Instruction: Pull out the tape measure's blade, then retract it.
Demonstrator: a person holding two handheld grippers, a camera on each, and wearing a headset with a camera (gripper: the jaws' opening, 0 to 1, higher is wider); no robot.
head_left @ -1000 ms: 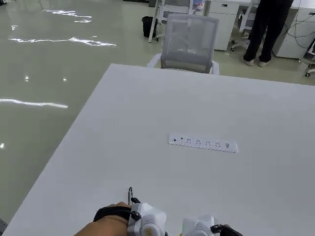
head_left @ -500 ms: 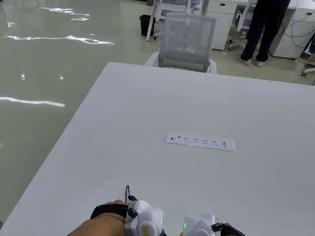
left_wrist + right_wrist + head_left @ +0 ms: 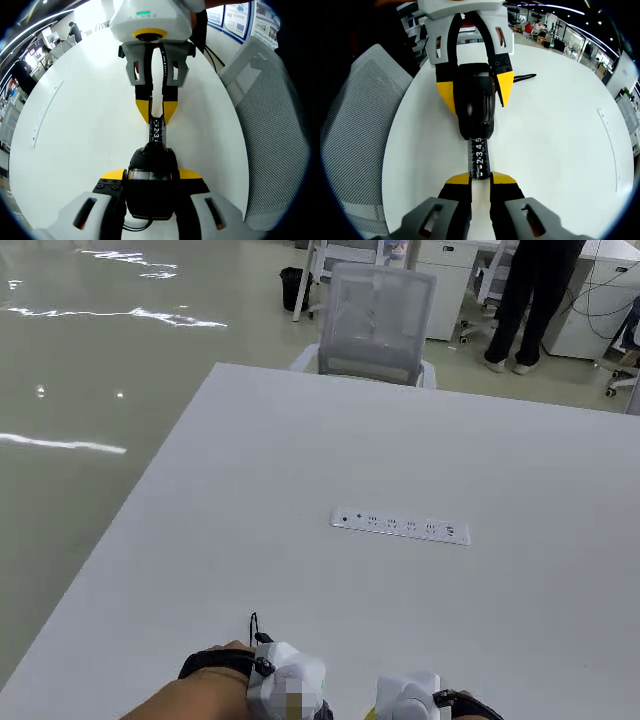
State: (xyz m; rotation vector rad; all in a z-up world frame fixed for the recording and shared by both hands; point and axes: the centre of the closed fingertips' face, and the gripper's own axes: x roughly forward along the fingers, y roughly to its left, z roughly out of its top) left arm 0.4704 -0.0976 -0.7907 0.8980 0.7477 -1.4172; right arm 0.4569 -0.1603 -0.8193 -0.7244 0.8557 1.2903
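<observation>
The black tape measure case [image 3: 151, 187] sits between the yellow-tipped jaws of my left gripper [image 3: 151, 175], which is shut on it. A short length of blade [image 3: 156, 131] with black numbers runs out to my right gripper [image 3: 156, 114], which faces the left one. In the right gripper view, my right gripper [image 3: 480, 178] is shut on the blade [image 3: 479, 157] close to the case [image 3: 476, 107], which my left gripper [image 3: 476, 92] holds. Both sit low over the white table [image 3: 300, 490] at its near edge, where their white bodies show, left [image 3: 288, 688] and right [image 3: 410, 700].
A white power strip [image 3: 400, 527] lies mid-table. A grey mesh chair [image 3: 378, 325] stands at the far edge, and a person [image 3: 535, 300] stands beyond it. Another mesh chair [image 3: 270, 125] is close behind the grippers. A thin black cord [image 3: 520, 77] lies beside the left gripper.
The head camera has tilted slightly, shifting the table and power strip in the picture. The two grippers remain together at the near edge.
</observation>
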